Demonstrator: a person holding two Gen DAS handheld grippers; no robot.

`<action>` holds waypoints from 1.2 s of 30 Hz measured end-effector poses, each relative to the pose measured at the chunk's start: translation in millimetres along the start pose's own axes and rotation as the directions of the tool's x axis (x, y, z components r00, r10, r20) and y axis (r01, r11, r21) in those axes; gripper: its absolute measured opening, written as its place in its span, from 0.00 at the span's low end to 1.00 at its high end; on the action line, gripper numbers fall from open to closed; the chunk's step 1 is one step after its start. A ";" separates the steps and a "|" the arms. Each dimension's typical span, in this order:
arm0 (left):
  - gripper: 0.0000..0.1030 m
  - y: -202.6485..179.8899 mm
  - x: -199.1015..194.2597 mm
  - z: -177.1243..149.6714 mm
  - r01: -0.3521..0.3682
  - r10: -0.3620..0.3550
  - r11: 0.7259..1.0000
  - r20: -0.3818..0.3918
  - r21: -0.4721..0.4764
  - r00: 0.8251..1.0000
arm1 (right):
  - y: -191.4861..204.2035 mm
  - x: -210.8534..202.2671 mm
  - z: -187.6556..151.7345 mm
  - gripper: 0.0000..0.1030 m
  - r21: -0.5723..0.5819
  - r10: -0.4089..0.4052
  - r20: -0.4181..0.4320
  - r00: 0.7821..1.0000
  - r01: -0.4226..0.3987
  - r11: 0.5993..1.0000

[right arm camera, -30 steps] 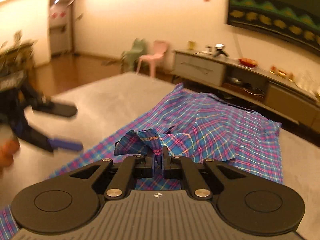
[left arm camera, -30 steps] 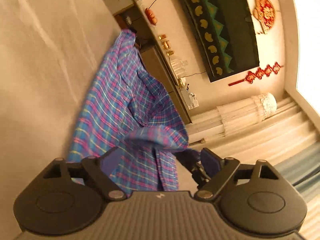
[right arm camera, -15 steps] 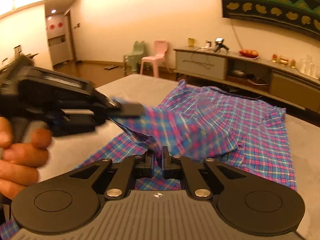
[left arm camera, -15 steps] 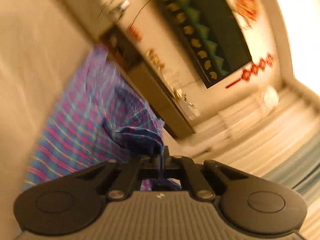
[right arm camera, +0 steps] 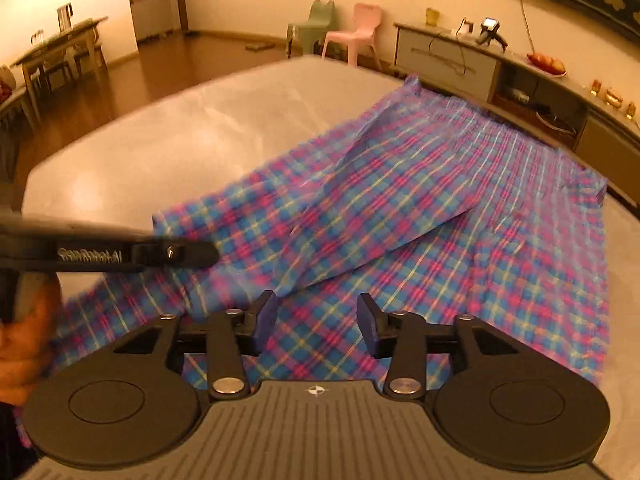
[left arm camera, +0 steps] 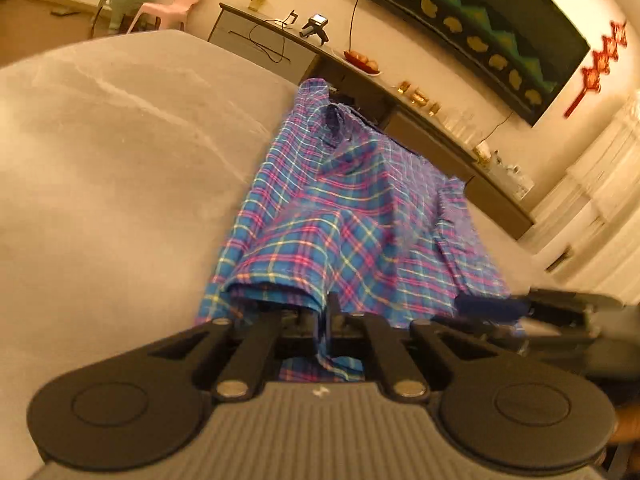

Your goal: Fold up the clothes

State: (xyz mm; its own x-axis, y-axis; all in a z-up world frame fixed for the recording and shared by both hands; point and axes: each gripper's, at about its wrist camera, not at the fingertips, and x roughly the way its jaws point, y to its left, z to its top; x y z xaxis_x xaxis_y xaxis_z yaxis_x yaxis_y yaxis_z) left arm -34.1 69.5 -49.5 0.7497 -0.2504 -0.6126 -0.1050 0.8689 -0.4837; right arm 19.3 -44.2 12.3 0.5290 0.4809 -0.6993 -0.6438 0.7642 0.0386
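A blue, pink and yellow plaid shirt (left arm camera: 344,216) lies spread on a pale grey table (left arm camera: 120,160). My left gripper (left arm camera: 326,320) is shut on a near edge of the shirt and lifts a fold of it off the table. In the right wrist view the shirt (right arm camera: 420,208) has one panel raised and folded over the rest. My right gripper (right arm camera: 316,320) is open and empty just above the cloth. The left gripper (right arm camera: 196,254) shows at the left of that view, pinching the raised panel. The right gripper's blue fingers (left arm camera: 488,306) show blurred at the right of the left wrist view.
A long low sideboard (right arm camera: 500,68) with a fruit plate, cables and small gold ornaments runs along the wall behind the table. A green chair (right arm camera: 312,24) and a pink chair (right arm camera: 360,28) stand beyond the far table corner. A dining table (right arm camera: 60,48) stands at the far left.
My right gripper has opened and let go of the shirt fold. My left gripper, open a second ago, has closed on the shirt edge and swung round with it, lifting the panel.
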 end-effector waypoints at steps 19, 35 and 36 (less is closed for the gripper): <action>0.06 12.5 -1.0 -6.1 0.074 -0.078 0.996 -0.084 -0.051 0.993 | -86.2 219.4 154.4 0.43 0.110 -0.227 -0.056 0.972 0.232 0.966; 0.19 2.8 -41.6 -6.9 0.125 -0.124 0.989 -0.021 0.075 0.992 | -85.0 178.0 169.6 0.53 0.232 -0.332 0.026 0.943 0.317 0.920; 0.19 1.9 -44.8 -7.2 0.128 -0.128 0.988 -0.015 0.083 0.992 | -79.3 165.6 156.6 0.53 0.243 -0.310 0.029 0.950 0.294 0.924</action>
State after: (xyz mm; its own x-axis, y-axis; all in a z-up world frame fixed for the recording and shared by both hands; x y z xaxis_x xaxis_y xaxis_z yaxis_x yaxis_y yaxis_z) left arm -72.6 79.3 -27.5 0.7470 -0.3656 -0.5553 0.0466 0.8619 -0.5049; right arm 244.5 42.2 5.2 0.7185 0.2325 -0.6555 -0.3052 0.9523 0.0033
